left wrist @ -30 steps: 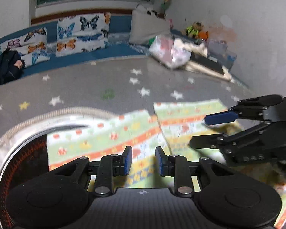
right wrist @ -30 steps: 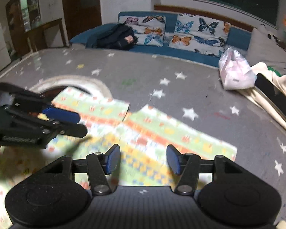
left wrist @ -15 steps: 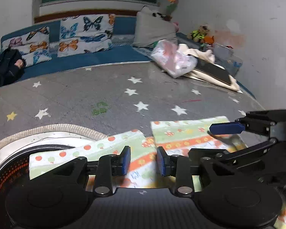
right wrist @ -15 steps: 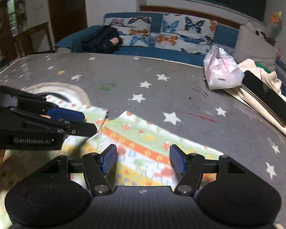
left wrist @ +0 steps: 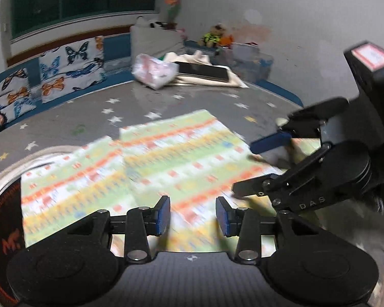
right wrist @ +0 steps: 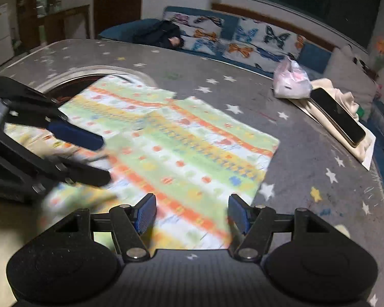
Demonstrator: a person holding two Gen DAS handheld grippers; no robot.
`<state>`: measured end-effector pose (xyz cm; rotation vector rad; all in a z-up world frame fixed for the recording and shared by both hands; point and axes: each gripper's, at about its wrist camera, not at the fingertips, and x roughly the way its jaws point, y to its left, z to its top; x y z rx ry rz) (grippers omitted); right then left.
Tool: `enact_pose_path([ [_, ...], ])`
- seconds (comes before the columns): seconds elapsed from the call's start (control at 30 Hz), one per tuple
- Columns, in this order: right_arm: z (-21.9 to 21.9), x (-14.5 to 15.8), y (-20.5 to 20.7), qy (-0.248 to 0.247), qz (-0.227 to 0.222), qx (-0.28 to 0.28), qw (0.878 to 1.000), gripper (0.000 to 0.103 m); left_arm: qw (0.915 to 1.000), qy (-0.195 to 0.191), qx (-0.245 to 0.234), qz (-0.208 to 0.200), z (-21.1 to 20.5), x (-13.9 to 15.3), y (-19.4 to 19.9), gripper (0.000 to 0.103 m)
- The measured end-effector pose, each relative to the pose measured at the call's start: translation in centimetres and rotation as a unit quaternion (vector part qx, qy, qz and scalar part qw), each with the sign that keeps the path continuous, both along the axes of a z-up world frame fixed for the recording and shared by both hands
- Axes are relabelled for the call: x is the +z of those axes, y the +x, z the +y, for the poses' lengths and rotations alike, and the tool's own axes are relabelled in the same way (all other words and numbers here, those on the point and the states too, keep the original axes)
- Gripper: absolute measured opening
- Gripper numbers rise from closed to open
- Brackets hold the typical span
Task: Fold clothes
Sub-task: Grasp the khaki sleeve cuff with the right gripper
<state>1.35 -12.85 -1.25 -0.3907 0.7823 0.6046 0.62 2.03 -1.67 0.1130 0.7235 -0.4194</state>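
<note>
At the far left of the bench, a grey surface dotted with stars, a round metal-rimmed opening is partly covered by the edge of the striped garment, a cloth of green, orange and yellow bands that lies spread flat across the middle of the bench and looks blurred in both views. The left gripper hangs above the near part of the garment with its blue pads apart; its jaws have just been opening and nothing is pinched between them, the cloth only showing beneath the gap. Just to its right, the right gripper also hovers over the near edge of the garment, its jaws standing wider apart, having just been opening, with no cloth caught between them. Further right on the bench, well apart from the garment, sits a pink plastic bag beside a cream cloth pile with a dark flat phone-like slab lying on top. Behind the bench runs a blue sofa with butterfly cushions.
</note>
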Motion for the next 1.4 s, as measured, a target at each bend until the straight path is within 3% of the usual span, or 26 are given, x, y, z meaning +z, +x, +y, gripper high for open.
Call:
enact_pose_path([
  [0.2, 0.0, -0.9, -4.7, -0.038, -0.043, 0.038, 0.998, 0.065, 0.9995, 0.030, -0.012, 0.003, -1.5, -1.8, -1.7, 0.047],
  [0.3, -1.5, 0.1, -6.2, -0.017, -0.049, 0.022, 0.998, 0.065, 0.9984, 0.053, -0.013, -0.016, -2.1, -2.0, -2.4, 0.053],
  [0.47, -6.9, 2.2, -7.5, 0.050, -0.063, -0.064, 0.995, 0.065, 0.9992, 0.038, -0.007, -0.004, -2.2, -1.5, -2.4, 0.054],
  [0.6, -11.2, 1.8, -6.8, 0.034, -0.076, -0.146, 0.986, 0.063, 0.9998, 0.015, -0.003, -0.011, -2.5, -0.6, -2.9, 0.060],
  [0.7, -14.9, 0.6, -4.9, 0.021, -0.066, -0.226, 0.972, 0.059, 0.9999, 0.010, 0.002, -0.007, -2.7, -0.7, -2.9, 0.062],
  [0.83, -18.4, -0.4, -2.4, 0.056, -0.041, -0.296, 0.953, 0.055, 0.9998, 0.015, 0.012, 0.009, -2.8, -1.5, -2.8, 0.064],
  [0.97, -19.5, -1.1, 0.0, 0.075, -0.028, -0.324, 0.943, 0.054, 0.9997, 0.018, 0.011, 0.011, -2.8, -1.9, -2.9, 0.066],
  [1.1, -19.5, -2.3, 1.4, 0.082, -0.025, -0.323, 0.942, 0.053, 0.9997, 0.019, 0.009, 0.011, -2.9, -2.1, -3.0, 0.068],
  [1.13, -19.4, -2.3, 1.3, 0.083, -0.026, -0.321, 0.943, 0.051, 0.9997, 0.020, 0.009, 0.010, -3.0, -2.1, -3.1, 0.069],
  [1.17, -19.3, -2.3, 1.2, 0.084, -0.027, -0.319, 0.944, 0.040, 0.9997, 0.020, 0.008, 0.009, -3.0, -2.2, -3.1, 0.070],
  [1.2, -19.2, -2.1, 1.0, 0.085, -0.026, -0.316, 0.945, 0.023, 0.9997, 0.020, 0.007, 0.009, -3.1, -2.2, -3.1, 0.072],
  [1.23, -19.1, -2.0, 0.8, 0.085, -0.025, -0.313, 0.945, 0.017, 0.9997, 0.020, 0.006, 0.009, -3.1, -2.2, -3.1, 0.072],
  [1.4, -19.0, -1.0, -1.8, 0.042, -0.053, -0.317, 0.946, 0.010, 0.9997, 0.020, 0.005, 0.010, -3.1, -2.2, -2.9, 0.073],
])
